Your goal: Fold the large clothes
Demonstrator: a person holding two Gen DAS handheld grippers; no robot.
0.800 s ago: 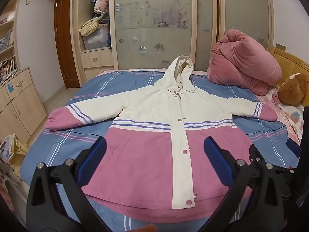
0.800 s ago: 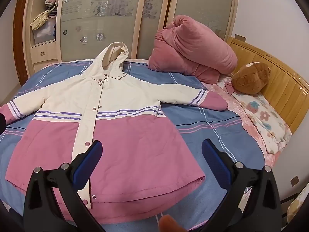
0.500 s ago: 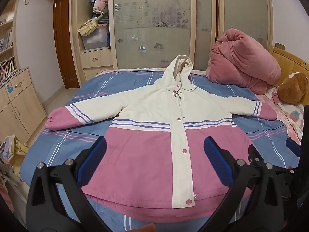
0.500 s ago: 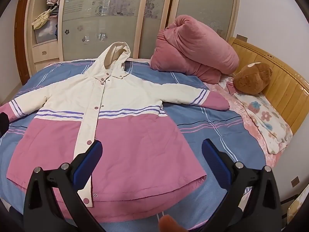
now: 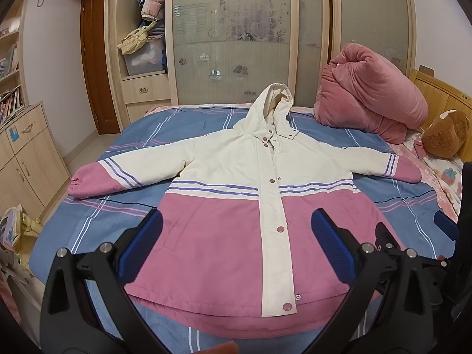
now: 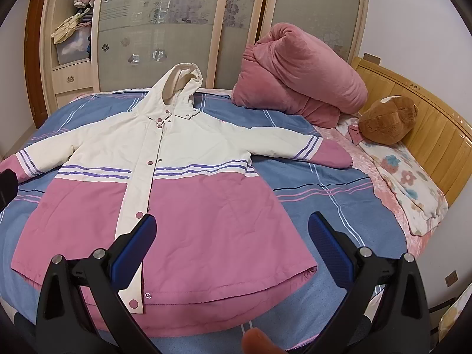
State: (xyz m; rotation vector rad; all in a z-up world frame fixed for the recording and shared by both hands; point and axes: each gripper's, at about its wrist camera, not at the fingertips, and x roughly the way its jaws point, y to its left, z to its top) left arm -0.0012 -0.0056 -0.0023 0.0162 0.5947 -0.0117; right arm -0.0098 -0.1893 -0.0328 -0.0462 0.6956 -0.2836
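A hooded jacket, cream on top and pink below with purple stripes, lies flat and buttoned on the bed, sleeves spread out and hood toward the wardrobe. My left gripper hovers above the lower hem, open, with nothing between its blue pads. My right gripper hangs over the jacket's right half, also open and empty. The right gripper's black frame shows at the right edge of the left wrist view.
The bed has a blue striped cover. A rolled pink quilt, a brown plush toy and a floral pillow lie by the wooden headboard. Wardrobe doors stand behind; a cabinet stands left.
Both views have shifted slightly, the right one drifting so the jacket sits a little further right. The jacket has not moved and both grippers stay open.
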